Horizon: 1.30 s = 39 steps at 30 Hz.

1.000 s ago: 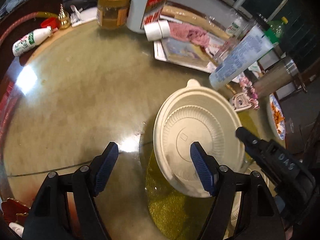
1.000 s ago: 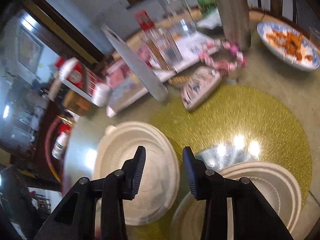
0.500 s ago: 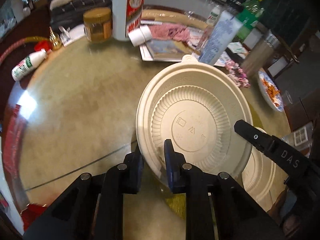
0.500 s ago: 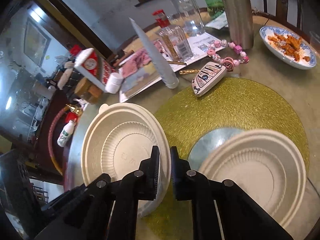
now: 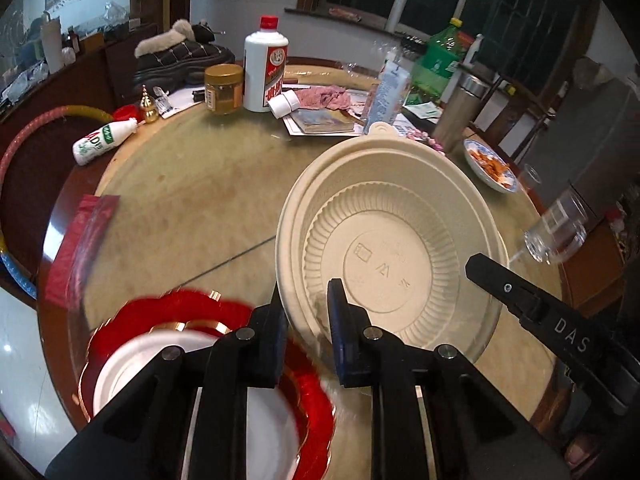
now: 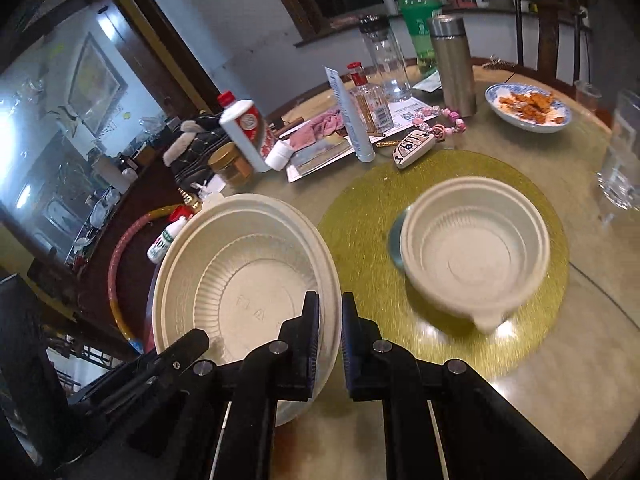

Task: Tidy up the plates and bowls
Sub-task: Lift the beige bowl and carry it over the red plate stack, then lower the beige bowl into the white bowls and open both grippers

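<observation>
A cream ribbed lid [image 5: 392, 240] hangs tilted above the table, held by both grippers on opposite sides. My left gripper [image 5: 305, 294] is shut on its near left rim. My right gripper [image 6: 329, 298] is shut on the right rim of the same lid [image 6: 240, 280]. A finger of the right gripper [image 5: 520, 296] shows past the lid in the left wrist view. A cream bowl [image 6: 476, 248] stands open on the round gold placemat [image 6: 532, 344]. Below my left gripper lies a red plate [image 5: 312, 400] with a white plate [image 5: 132, 364] on it.
At the far side of the round table stand a white liquor bottle [image 5: 265, 76], a jar [image 5: 224, 89], a steel flask [image 6: 454, 66] and a dish of orange food [image 6: 528, 108]. A drinking glass [image 6: 620, 160] is at the right, a key fob [image 6: 414, 148] by the placemat.
Both grippers were open over the lid lying on the table, then shut on its rims. The lid has risen and moved toward the near side, and the red plate has come into view.
</observation>
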Each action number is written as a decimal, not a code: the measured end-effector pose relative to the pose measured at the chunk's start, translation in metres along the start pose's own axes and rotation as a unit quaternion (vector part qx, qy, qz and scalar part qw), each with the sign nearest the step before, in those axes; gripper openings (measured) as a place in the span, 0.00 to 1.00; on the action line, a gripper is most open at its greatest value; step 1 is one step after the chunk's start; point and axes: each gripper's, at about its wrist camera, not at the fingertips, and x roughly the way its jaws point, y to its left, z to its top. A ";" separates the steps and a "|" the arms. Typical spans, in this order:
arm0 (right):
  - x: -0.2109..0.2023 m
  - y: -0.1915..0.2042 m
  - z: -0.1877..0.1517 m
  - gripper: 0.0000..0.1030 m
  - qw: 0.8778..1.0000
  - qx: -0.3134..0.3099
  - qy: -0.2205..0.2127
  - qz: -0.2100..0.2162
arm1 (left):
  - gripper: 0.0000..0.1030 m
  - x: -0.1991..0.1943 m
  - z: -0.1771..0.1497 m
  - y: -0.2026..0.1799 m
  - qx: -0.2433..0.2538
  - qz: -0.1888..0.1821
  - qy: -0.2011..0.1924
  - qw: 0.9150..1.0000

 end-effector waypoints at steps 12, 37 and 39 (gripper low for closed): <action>-0.044 0.040 -0.065 0.11 0.999 -0.023 -0.024 0.016 | 0.16 -0.049 -0.048 0.036 -0.002 0.001 -0.041 0.999; -0.019 0.104 -0.113 0.11 0.996 -0.069 0.018 0.053 | 0.16 -0.071 -0.093 0.104 -0.035 0.033 -0.052 0.997; -0.021 0.105 -0.113 0.11 0.996 -0.070 0.017 0.055 | 0.16 -0.076 -0.094 0.106 -0.037 0.031 -0.056 0.997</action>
